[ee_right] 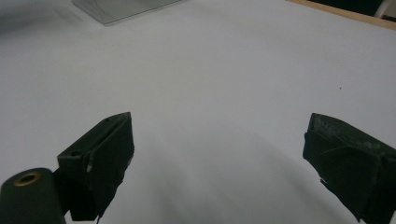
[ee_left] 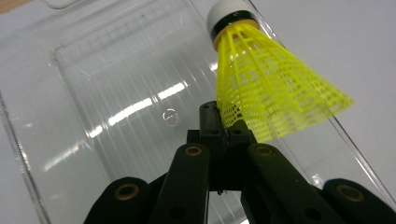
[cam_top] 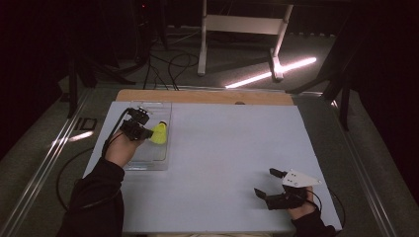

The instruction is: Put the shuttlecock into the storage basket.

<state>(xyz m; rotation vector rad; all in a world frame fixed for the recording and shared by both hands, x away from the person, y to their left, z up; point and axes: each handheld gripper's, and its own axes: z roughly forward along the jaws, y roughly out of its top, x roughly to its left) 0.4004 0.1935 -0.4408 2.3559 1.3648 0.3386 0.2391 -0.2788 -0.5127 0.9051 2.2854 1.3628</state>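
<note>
— Dark floor and a white frame stood behind the pale grey table [cam_top: 222, 148], didn't they?

— Yes, and a clear plastic tray [cam_top: 148, 160] lay at the table's left side.

— Where was the yellow shuttlecock [cam_top: 159, 133]?

— Over that tray, pinched by the edge of its mesh skirt in the left gripper [cam_top: 146, 132], whose jaws were closed tight on it. In the left gripper view the shuttlecock [ee_left: 266, 88] tilted up, white cork tip away from the jaws.

— And the right gripper [cam_top: 269, 183]?

— Well apart, near the table's front right corner, jaws spread wide with nothing between them, just bare table beneath.
</note>
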